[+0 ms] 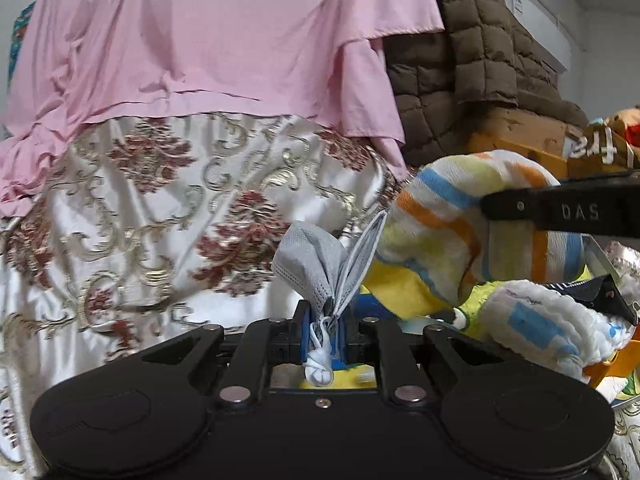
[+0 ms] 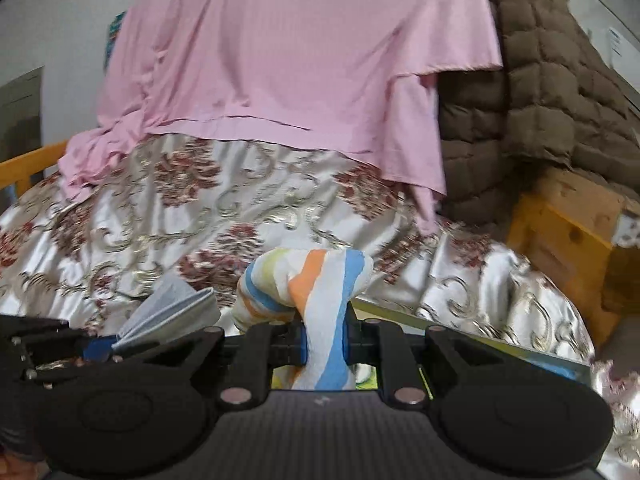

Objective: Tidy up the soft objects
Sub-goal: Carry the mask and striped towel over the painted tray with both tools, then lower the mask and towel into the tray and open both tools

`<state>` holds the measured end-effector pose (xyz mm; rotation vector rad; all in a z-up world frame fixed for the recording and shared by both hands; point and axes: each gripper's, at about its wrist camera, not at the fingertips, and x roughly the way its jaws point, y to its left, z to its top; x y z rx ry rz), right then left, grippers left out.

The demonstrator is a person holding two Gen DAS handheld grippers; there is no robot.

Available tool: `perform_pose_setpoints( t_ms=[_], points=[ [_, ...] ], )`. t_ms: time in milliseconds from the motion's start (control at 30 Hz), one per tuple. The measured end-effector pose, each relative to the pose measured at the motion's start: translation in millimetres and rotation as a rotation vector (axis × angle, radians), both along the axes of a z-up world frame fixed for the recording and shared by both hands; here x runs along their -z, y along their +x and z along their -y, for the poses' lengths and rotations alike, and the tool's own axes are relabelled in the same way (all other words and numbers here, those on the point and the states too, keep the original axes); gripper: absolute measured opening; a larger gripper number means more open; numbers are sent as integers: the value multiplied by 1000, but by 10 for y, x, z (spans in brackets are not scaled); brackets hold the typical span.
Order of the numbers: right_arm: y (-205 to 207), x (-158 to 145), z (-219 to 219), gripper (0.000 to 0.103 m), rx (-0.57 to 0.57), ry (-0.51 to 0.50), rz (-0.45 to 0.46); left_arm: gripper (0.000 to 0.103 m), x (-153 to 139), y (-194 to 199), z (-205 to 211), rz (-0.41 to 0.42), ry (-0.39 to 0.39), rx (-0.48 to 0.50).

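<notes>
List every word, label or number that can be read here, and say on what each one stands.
"DAS": raised letters on the black finger of the right tool, left wrist view.
White characters on a brown box: partly hidden, unreadable.
Blue-and-white wall labels: too small to read.

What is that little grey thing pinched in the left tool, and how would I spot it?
Start at the big pink sheet draped over the floral satin bedcover. In front of it, the left gripper pinches a pleated grey face mask with white ear loops. Unlike the fluffy striped towel beside it, it is thin, plain grey and folded.
</notes>
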<state>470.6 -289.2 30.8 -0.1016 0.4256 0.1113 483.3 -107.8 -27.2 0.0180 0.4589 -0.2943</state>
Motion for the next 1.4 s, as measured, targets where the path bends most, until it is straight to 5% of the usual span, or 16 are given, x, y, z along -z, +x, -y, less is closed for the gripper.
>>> perform_pose_setpoints(
  t_ms=[800,1400],
  points=[
    [-192,369,813,19,118,91,-94,15,391,-64,1061,-86,150,156],
    [-257,288,733,37,112,43,-101,32,312,16,973,-162,134,95]
  ],
)
